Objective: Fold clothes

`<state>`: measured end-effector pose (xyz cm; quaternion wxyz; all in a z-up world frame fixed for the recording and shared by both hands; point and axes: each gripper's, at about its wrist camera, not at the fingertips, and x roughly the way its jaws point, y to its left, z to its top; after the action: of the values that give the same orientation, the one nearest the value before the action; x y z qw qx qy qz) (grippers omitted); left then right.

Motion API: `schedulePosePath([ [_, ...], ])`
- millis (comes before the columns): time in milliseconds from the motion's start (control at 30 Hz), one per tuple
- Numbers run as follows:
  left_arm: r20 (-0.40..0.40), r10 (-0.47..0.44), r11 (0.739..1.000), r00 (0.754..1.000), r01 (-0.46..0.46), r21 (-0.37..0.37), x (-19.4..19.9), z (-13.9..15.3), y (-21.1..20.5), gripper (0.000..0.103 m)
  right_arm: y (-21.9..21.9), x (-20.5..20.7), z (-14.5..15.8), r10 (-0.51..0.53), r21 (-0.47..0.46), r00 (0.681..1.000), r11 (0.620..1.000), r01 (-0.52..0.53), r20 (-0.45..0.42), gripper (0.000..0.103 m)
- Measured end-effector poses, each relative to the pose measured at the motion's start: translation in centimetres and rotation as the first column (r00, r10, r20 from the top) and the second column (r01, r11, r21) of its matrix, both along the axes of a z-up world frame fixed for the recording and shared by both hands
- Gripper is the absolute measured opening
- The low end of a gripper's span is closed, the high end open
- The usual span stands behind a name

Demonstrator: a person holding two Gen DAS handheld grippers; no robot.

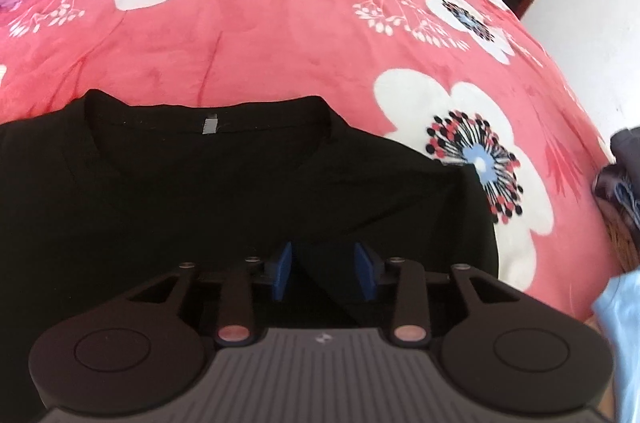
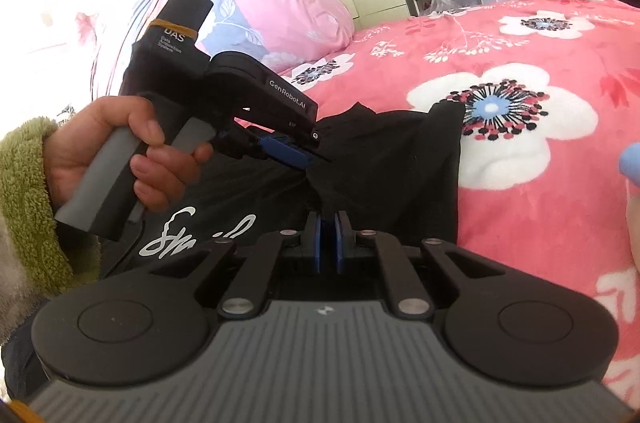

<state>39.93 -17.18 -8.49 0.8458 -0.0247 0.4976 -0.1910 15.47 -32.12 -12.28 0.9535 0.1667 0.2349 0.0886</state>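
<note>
While the black T-shirt [image 1: 200,191] lies on the bed, the scene reads as follows:
Person's hand [image 2: 120,151]: in a green fleece sleeve [image 2: 28,207], wrapped round the left tool's grey handle.
Left gripper [image 1: 325,273]: blue pads apart, black cloth between them but not pinched.
Black T-shirt: partly folded, collar and grey label facing up, white script on the front.
Right gripper [image 2: 329,241]: pads together, clamped on a fold of the shirt.
Floral bedspread [image 1: 304,35]: pink with white flowers, under the shirt.
</note>
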Motion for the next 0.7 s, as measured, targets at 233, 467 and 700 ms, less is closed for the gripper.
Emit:
schedulePosePath([
  [233,0.024,-0.057,0.996,0.998,0.055,0.070,-0.1,0.1,-1.3,0.044,-0.9,-0.3,-0.2,-0.018,0.051,1.000,0.999,0.018,0.010,0.005],
  [467,-0.015,-0.029,0.997,0.999,0.030,0.070,0.4,-0.9,-1.7,0.027,-1.1,-0.5,-0.1,-0.022,0.068,1.000,0.997,0.021,0.015,0.006],
  [700,-0.017,-0.017,0.999,1.000,0.017,0.041,0.4,-0.7,-1.4,0.010,-1.0,-0.4,-0.3,-0.016,0.073,1.000,0.997,0.015,0.015,0.006],
])
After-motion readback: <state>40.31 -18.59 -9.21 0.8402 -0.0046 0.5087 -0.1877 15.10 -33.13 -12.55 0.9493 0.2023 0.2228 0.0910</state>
